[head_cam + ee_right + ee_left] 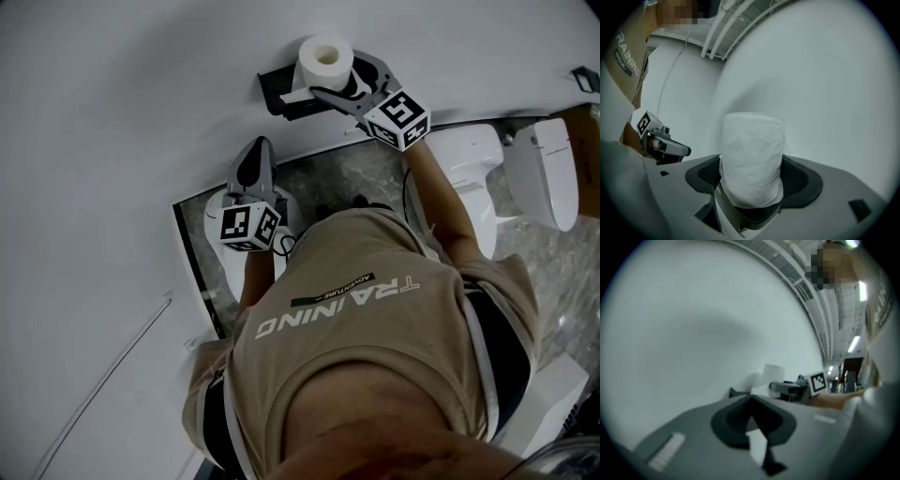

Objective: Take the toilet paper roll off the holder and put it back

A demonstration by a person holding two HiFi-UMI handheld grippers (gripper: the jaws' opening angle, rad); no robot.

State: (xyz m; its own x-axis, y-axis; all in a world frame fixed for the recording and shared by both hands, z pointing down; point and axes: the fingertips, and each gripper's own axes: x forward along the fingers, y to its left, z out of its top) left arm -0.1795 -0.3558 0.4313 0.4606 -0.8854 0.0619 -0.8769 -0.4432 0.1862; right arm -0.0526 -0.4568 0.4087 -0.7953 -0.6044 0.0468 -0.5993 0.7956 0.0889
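Print on the person's shirt [375, 323]: "TRAINING", with "ADVENTURE" in smaller letters. The one toilet paper roll [325, 56] is clamped between the jaws of the right gripper [336, 77], just beside the single black holder [279, 94] on the white wall [122, 112]. Left gripper [255, 167]: jaws together, empty, against bare wall, well apart from the holder.

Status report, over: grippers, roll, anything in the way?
Right gripper shut on toilet paper roll at the holder. Left gripper shut, empty, off to the side. Nothing blocking.
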